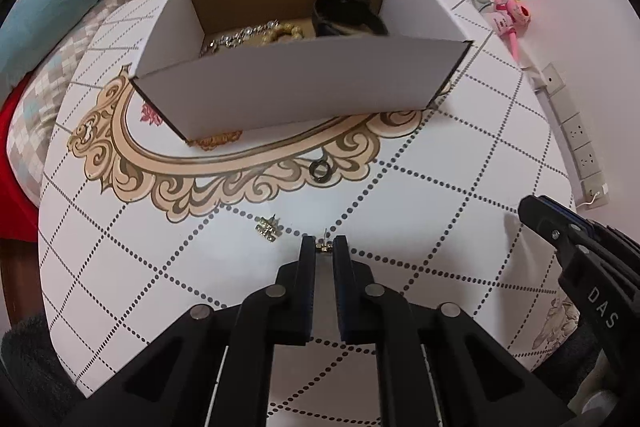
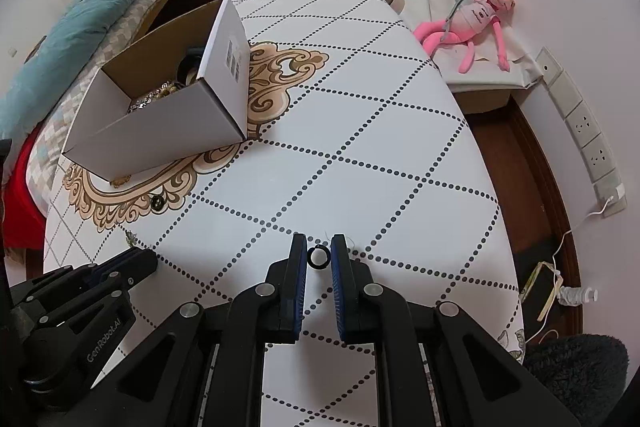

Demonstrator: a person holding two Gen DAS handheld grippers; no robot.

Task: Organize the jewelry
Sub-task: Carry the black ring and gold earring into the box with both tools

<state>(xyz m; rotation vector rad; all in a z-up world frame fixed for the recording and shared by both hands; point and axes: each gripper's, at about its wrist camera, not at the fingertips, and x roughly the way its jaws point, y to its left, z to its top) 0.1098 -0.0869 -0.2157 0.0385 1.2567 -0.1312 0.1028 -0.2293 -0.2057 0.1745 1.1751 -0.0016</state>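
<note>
My left gripper (image 1: 324, 247) is shut on a small gold earring (image 1: 323, 247) held at its fingertips just above the table. A second gold earring (image 1: 269, 228) lies on the table to its left. A dark ring (image 1: 319, 171) lies farther ahead on the beige pattern. My right gripper (image 2: 319, 254) is shut on a black ring (image 2: 319, 255) at its fingertips. An open white cardboard box (image 1: 296, 83) stands beyond, holding chains (image 1: 244, 35) and a black pouch (image 1: 344, 15). The box also shows in the right wrist view (image 2: 160, 131).
The table (image 2: 360, 131) is covered with a white cloth with dotted diamonds. A pink plush toy (image 2: 476, 19) lies on a low stand to the right. A power strip (image 2: 588, 143) runs along the wall. A bed with a teal blanket (image 2: 100, 15) is to the left.
</note>
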